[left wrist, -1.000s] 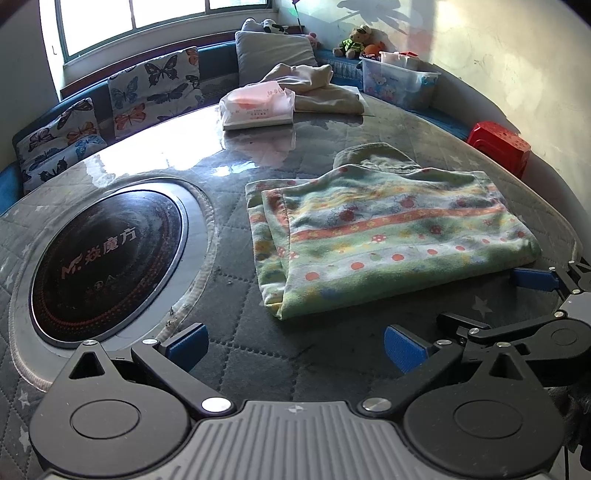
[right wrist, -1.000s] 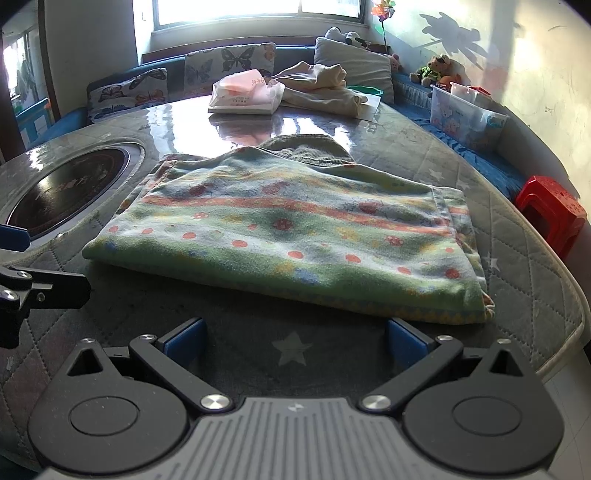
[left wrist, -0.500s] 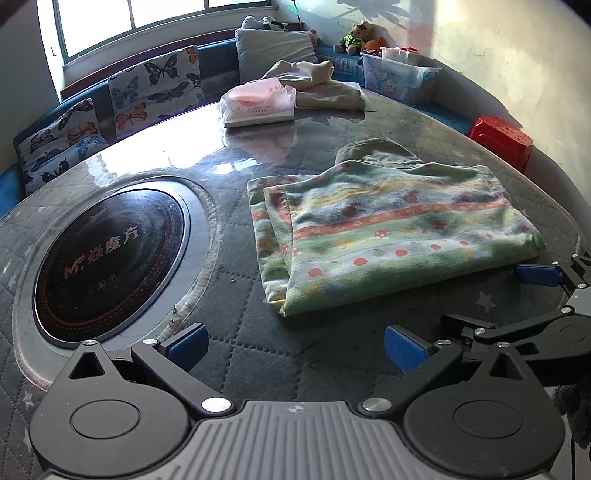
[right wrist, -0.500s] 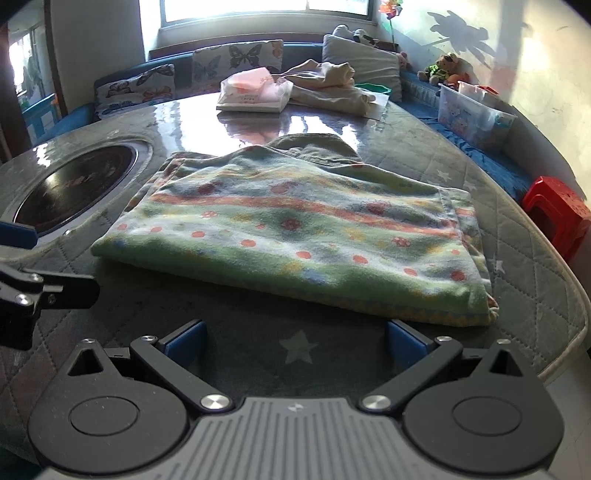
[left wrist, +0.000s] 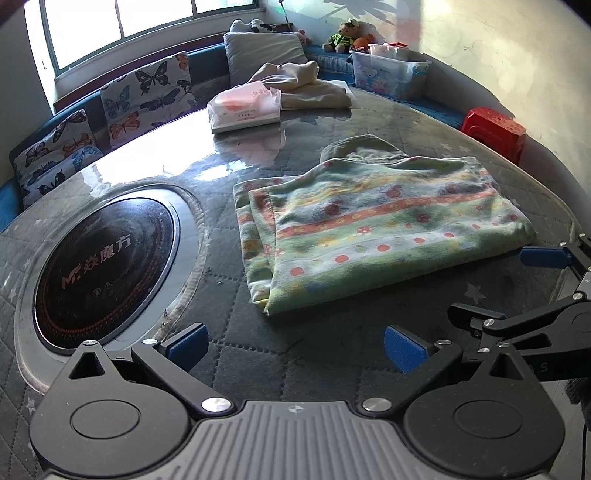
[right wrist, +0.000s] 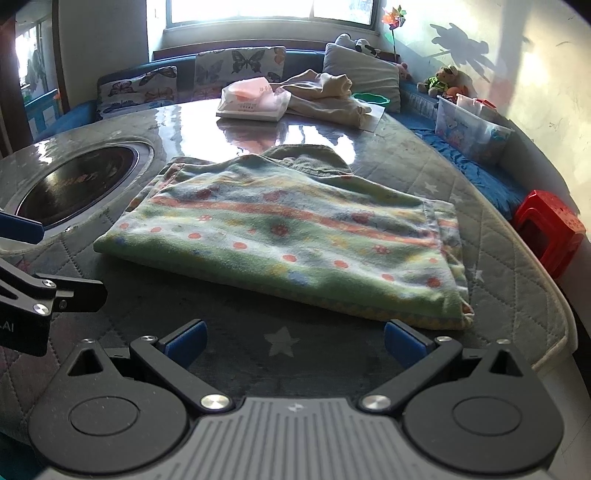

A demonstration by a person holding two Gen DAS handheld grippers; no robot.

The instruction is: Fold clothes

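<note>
Both grippers have drawn back from the folded green garment (left wrist: 380, 229) on the quilted table (left wrist: 258, 343), jaws spread and empty, so its loose layered edge could slip open.

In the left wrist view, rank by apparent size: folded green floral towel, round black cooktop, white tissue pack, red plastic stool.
1. Folded green floral towel
2. Round black cooktop, nearly as large
3. White tissue pack
4. Red plastic stool, though farthest away

- A home living or dining room, probably.
- Butterfly cushions (left wrist: 146, 98) on a window bench, upper left.
- Teddy bear (left wrist: 345, 35), top right.
- Round table (left wrist: 258, 354) with inset hotplate (left wrist: 103, 269).
</note>
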